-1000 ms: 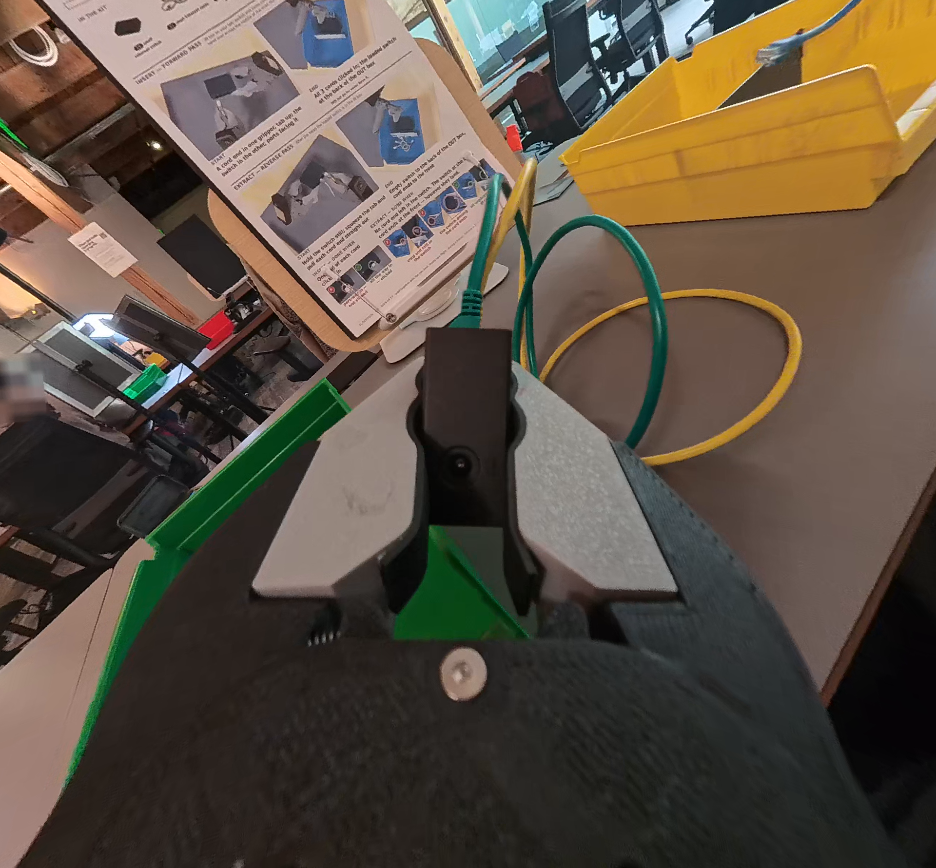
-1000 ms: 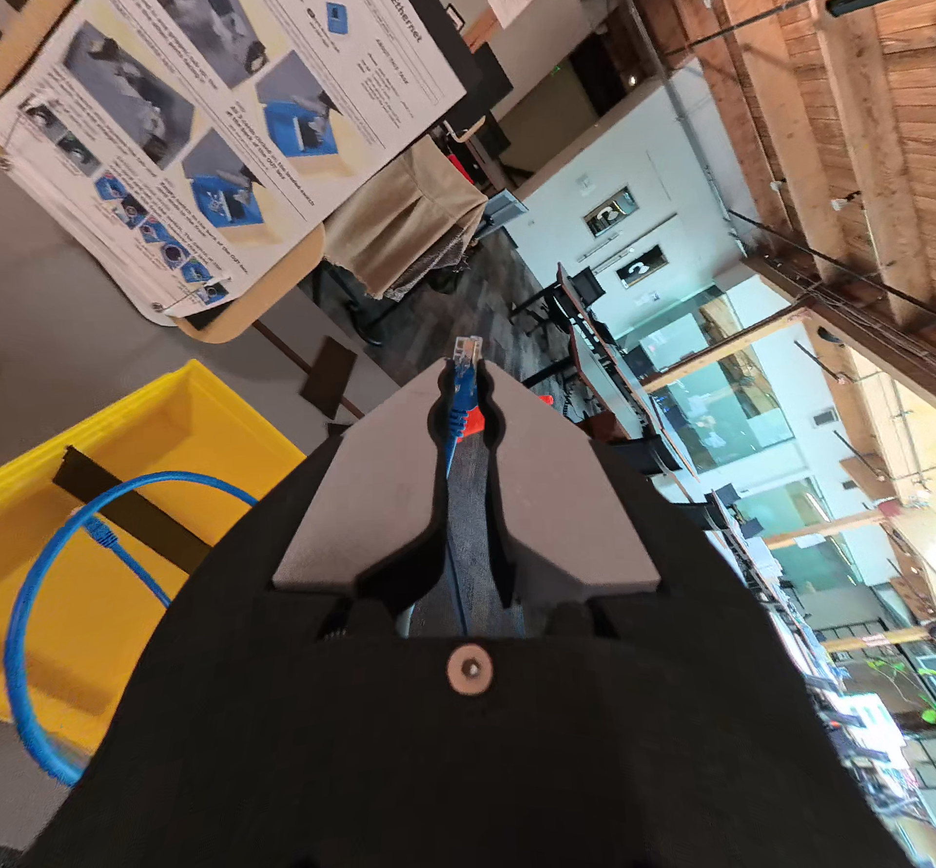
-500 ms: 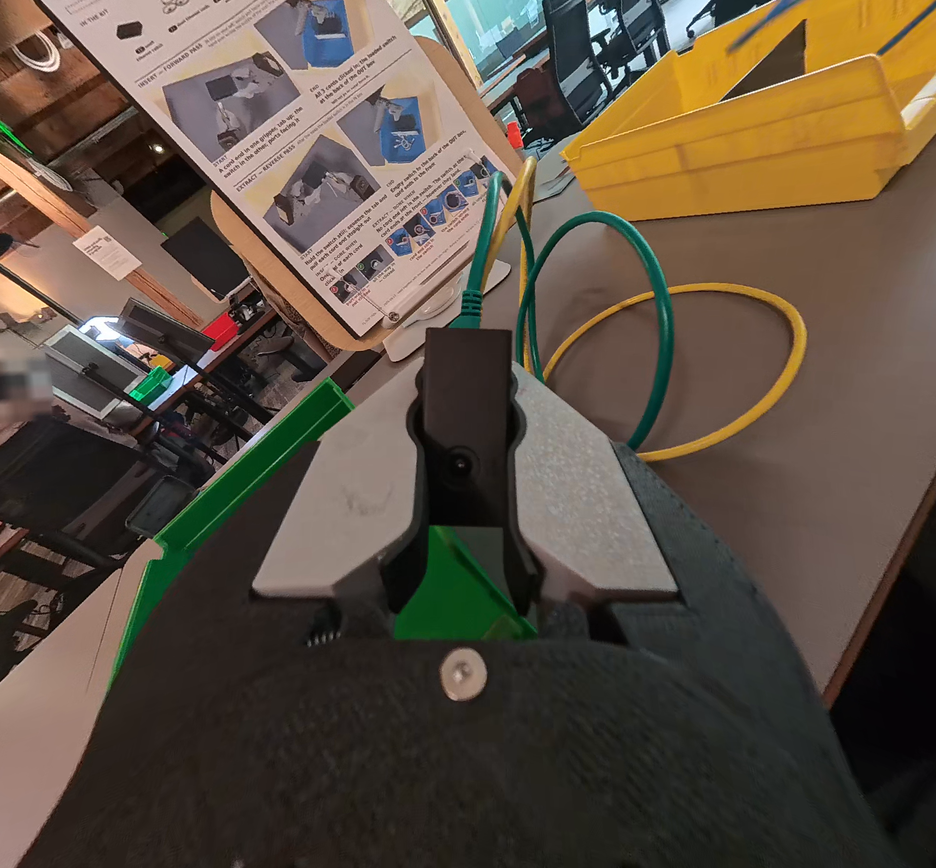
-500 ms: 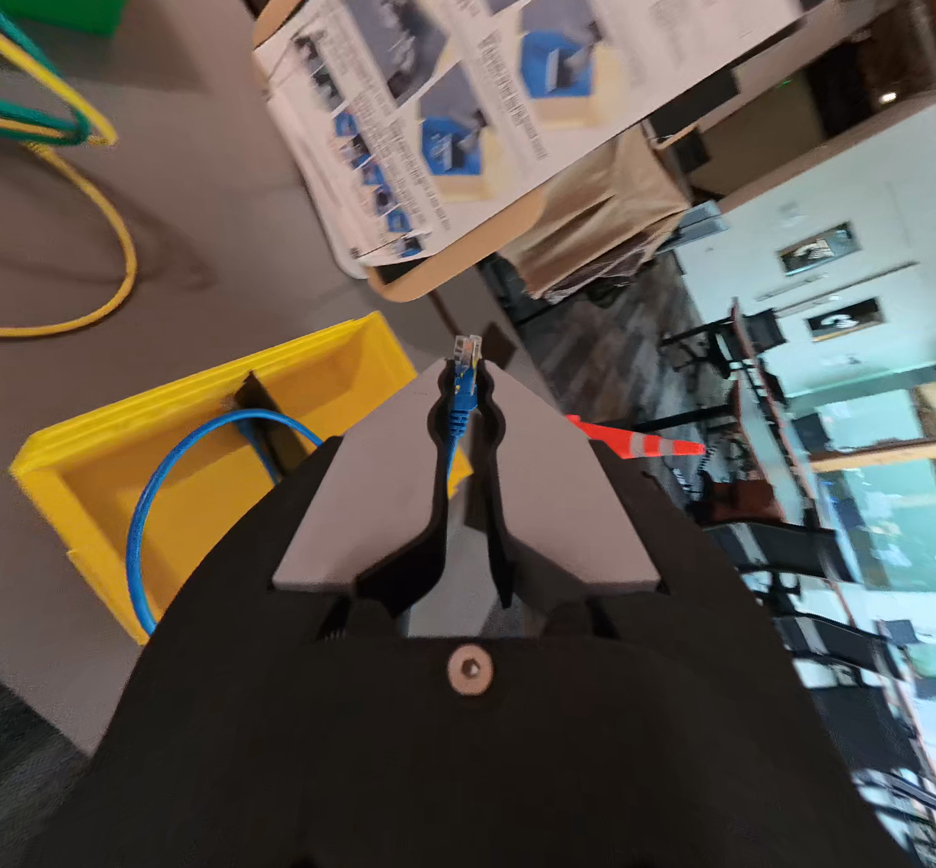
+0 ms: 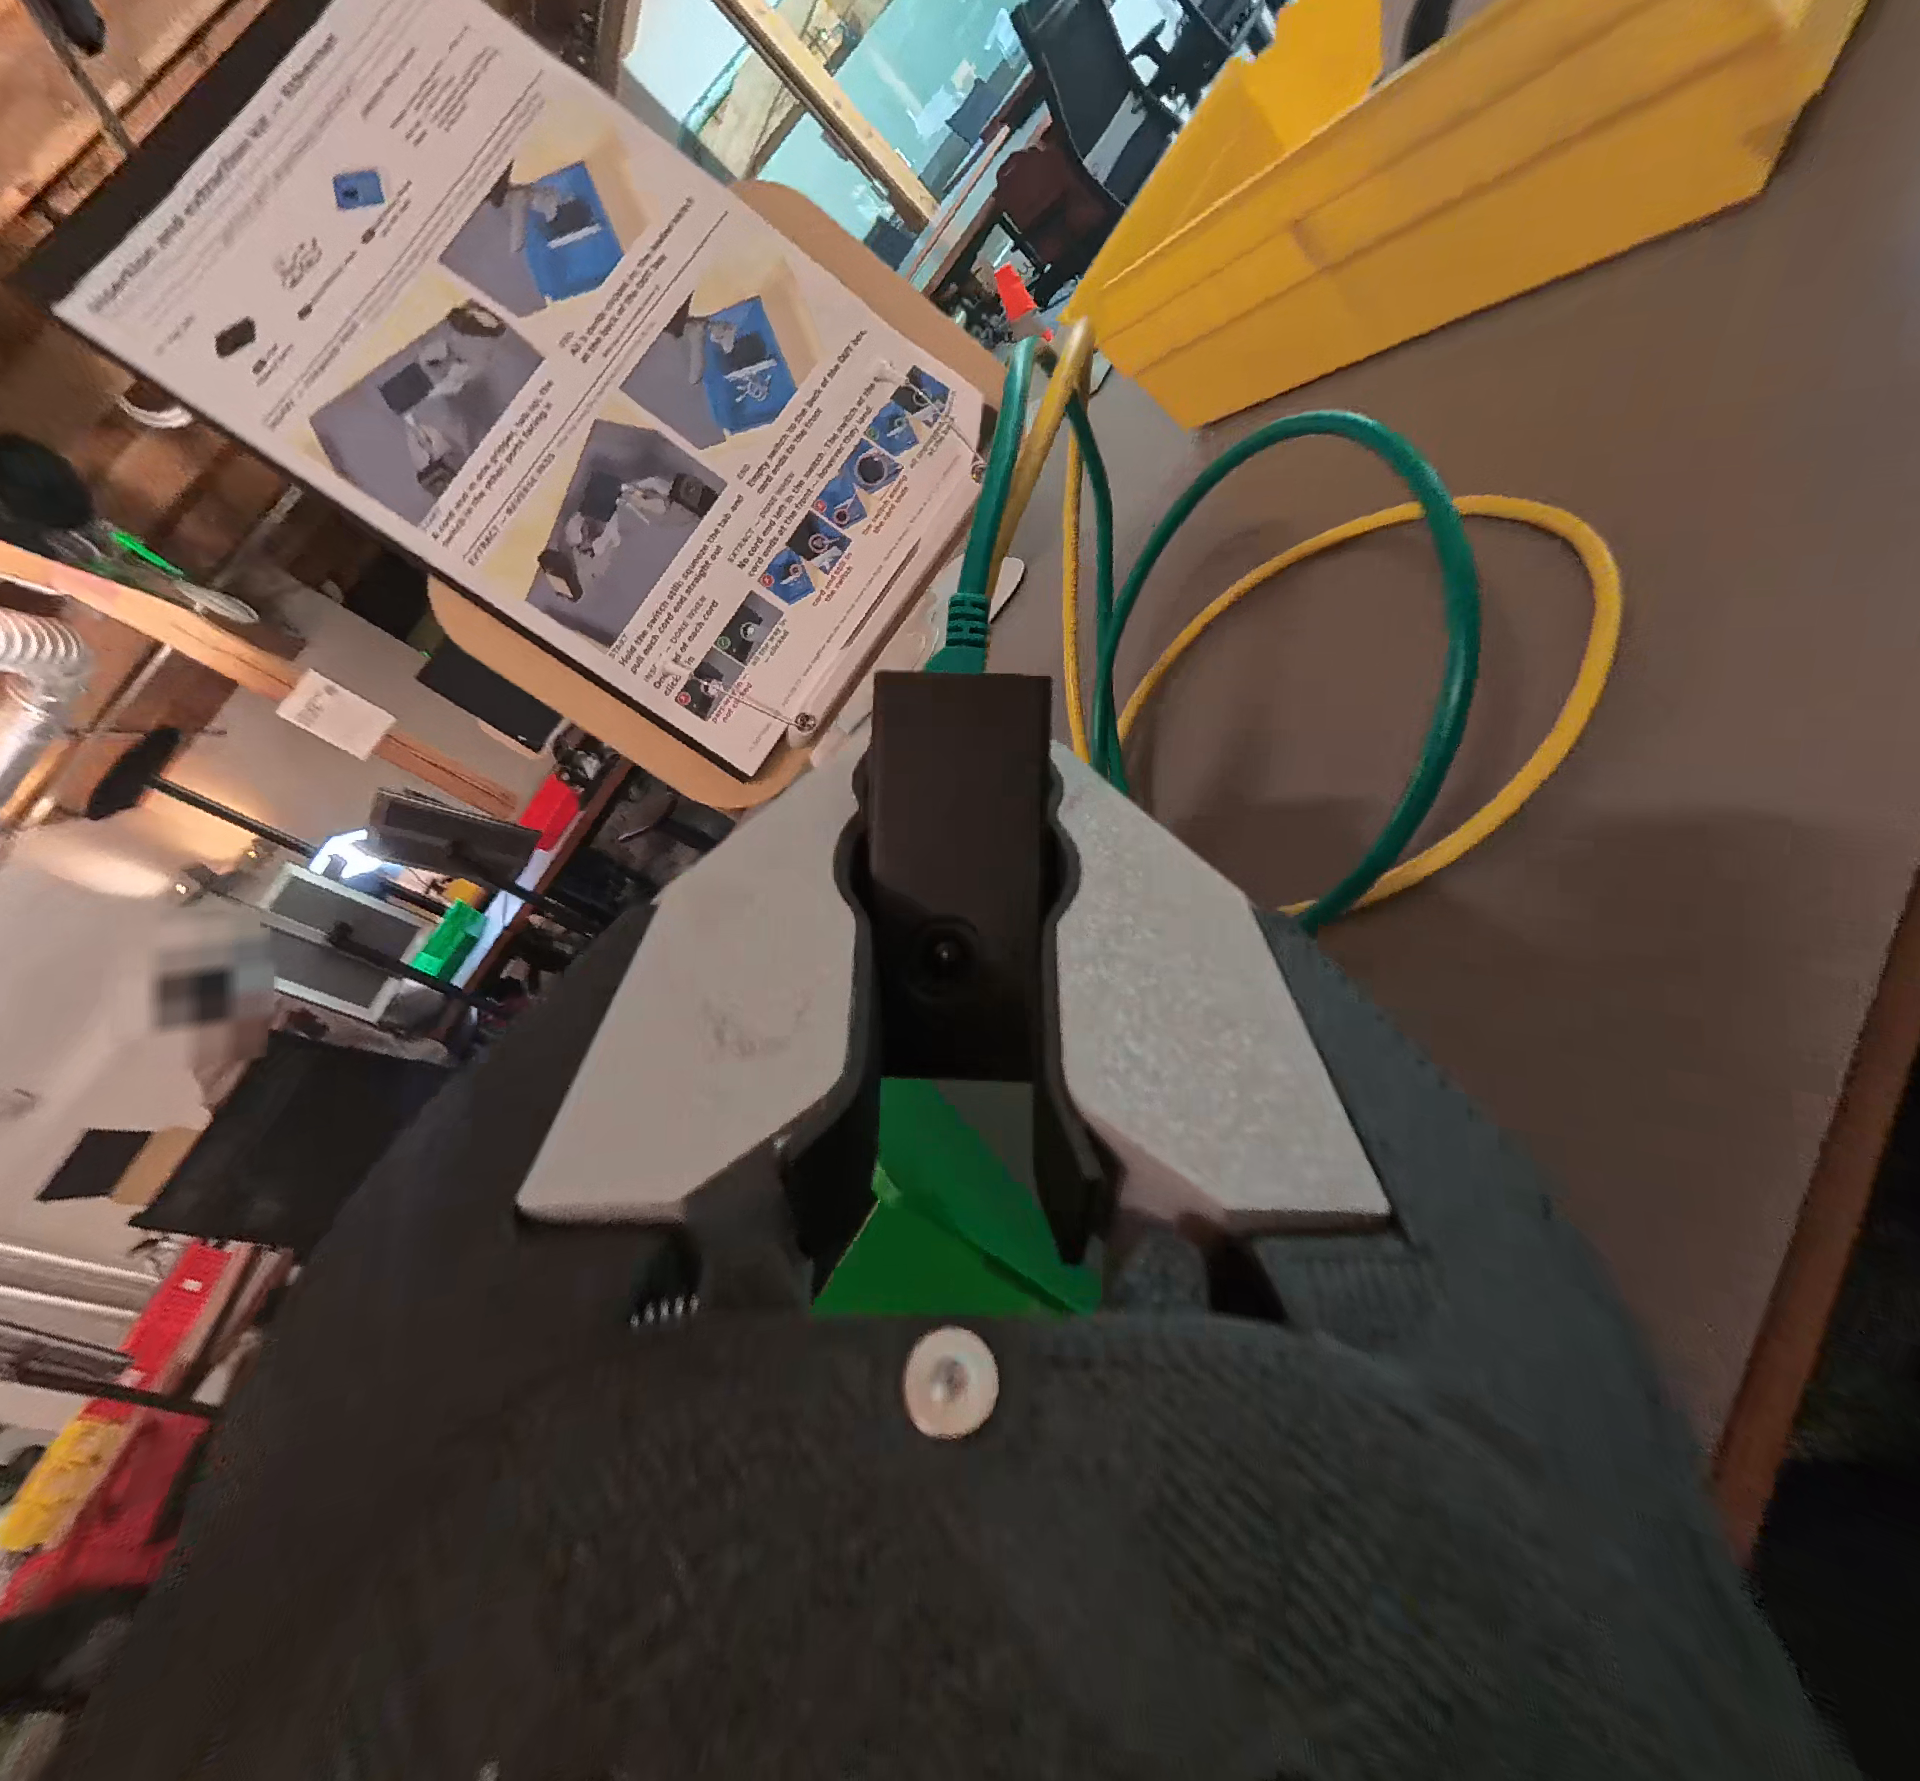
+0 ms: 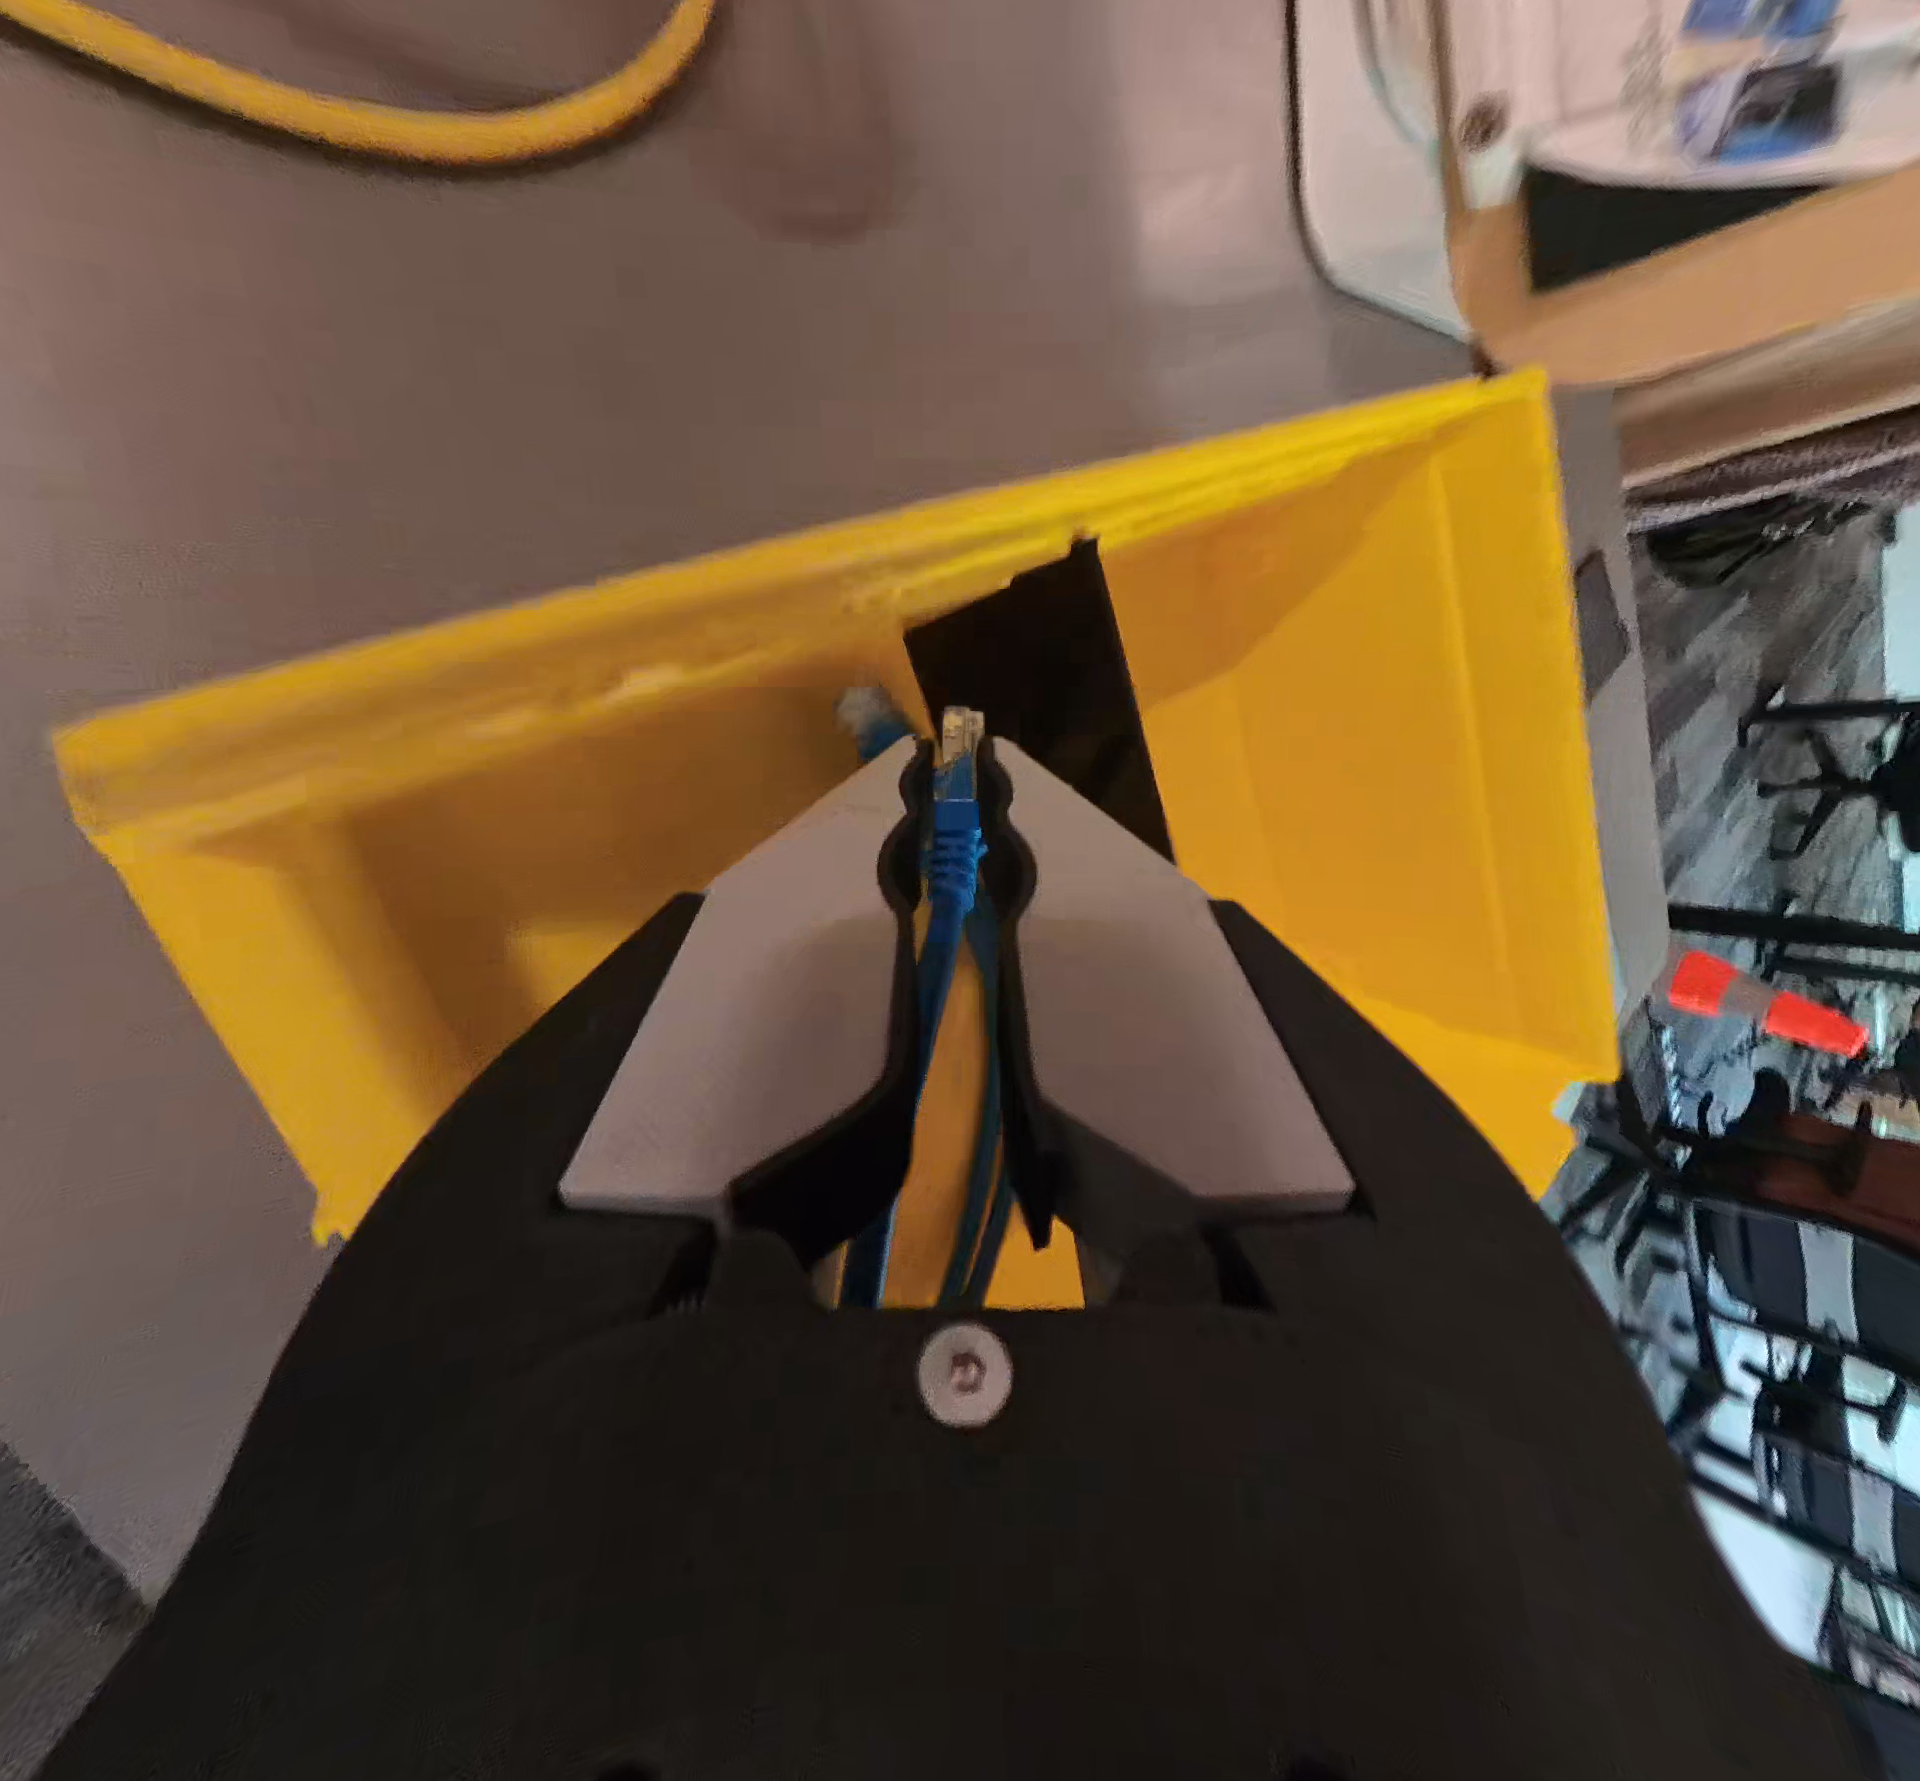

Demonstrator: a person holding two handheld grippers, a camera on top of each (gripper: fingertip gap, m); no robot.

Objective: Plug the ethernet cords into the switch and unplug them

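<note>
The brown counter (image 5: 1558, 796) holds the yellow bin (image 6: 1351, 692) and two loose loops, the green cord (image 5: 1444, 588) and yellow cord (image 5: 1538, 526). A second ago the right gripper (image 6: 958, 755) pointed out at the room; now it has swung down over the bin, fingers squeezing the blue cord (image 6: 954, 848). So that plug is probably not going in yet. The left gripper (image 5: 961, 796) stays clamped on the black switch (image 5: 961, 848).

Both grippers (image 5: 961, 858) (image 6: 961, 796): black textured bodies, grey wedge fingers, seemingly one silver screw each
</note>
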